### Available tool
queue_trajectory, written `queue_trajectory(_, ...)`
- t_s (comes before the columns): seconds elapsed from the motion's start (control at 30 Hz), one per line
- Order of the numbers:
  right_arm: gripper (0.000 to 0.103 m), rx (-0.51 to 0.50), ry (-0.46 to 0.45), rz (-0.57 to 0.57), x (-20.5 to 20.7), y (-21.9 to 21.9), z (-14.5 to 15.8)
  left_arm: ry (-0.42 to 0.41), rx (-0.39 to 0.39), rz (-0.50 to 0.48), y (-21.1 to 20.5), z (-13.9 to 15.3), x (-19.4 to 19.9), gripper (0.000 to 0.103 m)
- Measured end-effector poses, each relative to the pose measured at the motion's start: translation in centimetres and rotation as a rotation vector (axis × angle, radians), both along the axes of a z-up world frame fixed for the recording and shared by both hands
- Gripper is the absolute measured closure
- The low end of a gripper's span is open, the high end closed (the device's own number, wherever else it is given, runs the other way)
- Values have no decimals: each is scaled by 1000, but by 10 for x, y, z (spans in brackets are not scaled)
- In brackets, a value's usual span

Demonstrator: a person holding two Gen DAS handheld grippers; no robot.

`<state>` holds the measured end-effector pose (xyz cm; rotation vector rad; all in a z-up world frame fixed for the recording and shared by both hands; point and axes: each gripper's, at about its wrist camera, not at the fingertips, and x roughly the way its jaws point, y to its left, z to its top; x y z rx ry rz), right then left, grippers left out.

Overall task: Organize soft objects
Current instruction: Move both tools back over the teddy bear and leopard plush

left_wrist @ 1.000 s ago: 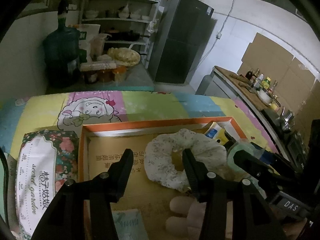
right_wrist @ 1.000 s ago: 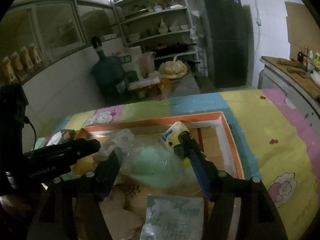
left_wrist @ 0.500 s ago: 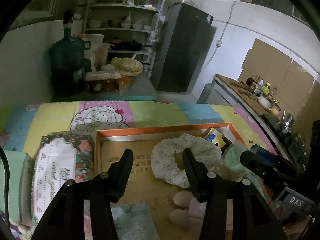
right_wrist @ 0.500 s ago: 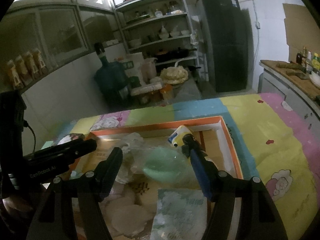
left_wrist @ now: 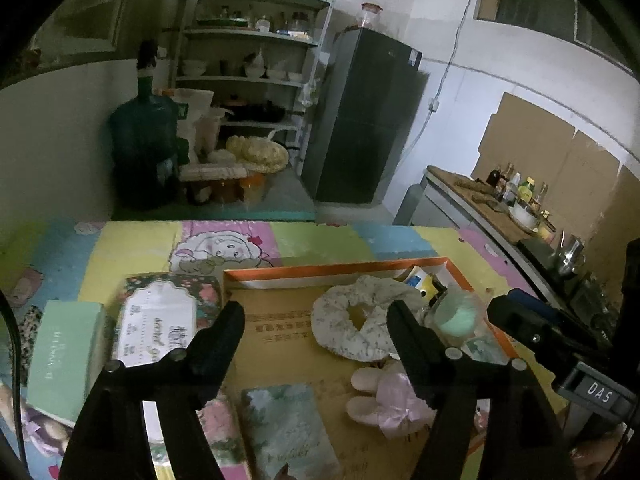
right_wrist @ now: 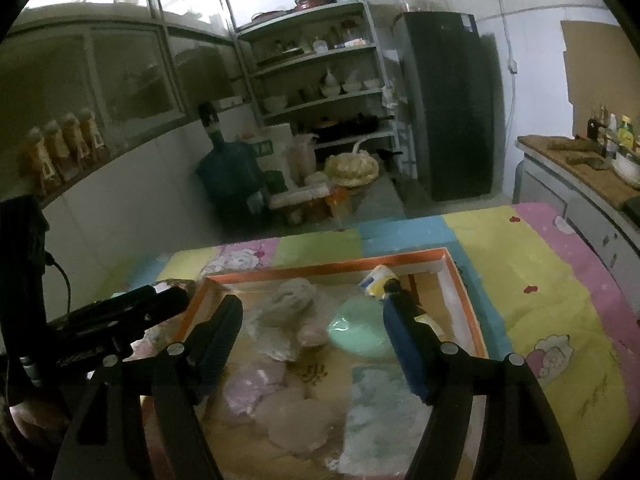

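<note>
Your left claw [left_wrist: 316, 320] was spread wide and held nothing, hanging above the orange-rimmed box [left_wrist: 332, 270]. The scrunchie [left_wrist: 360, 328] lay in the box just ahead of its right finger, and the pink plush [left_wrist: 384, 396] lay just inside that finger, nearer you. A pale tissue pack [left_wrist: 288, 424] sat between the fingers, low in the view, while the floral tissue pack [left_wrist: 160, 320] and a green box [left_wrist: 64, 356] lay outside the box, off the left finger.

Your right claw [right_wrist: 312, 312] was also wide and empty over the same box [right_wrist: 464, 300]. The green pad [right_wrist: 356, 330] lay just inside its right finger, and the yellow tube [right_wrist: 378, 282] just beyond that fingertip. The scrunchie [right_wrist: 288, 312] lay between the fingers.
</note>
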<state>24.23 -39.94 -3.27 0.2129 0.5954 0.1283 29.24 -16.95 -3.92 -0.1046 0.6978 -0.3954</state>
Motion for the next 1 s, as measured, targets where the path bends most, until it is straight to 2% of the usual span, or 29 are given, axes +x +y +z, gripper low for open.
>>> queue_trajectory(0.3,29,-15,-39,22,-18,25,17,-47,-15,28,27,15,-22,29)
queue_trajectory(0.63,29,-32,-73,101,-31,77,30,-81,-32,90,75,22,-43,29)
queue_trajectory(1.0,29,-58,-68,320,-30,172,26,-109,-15,206,163,25,-56,29)
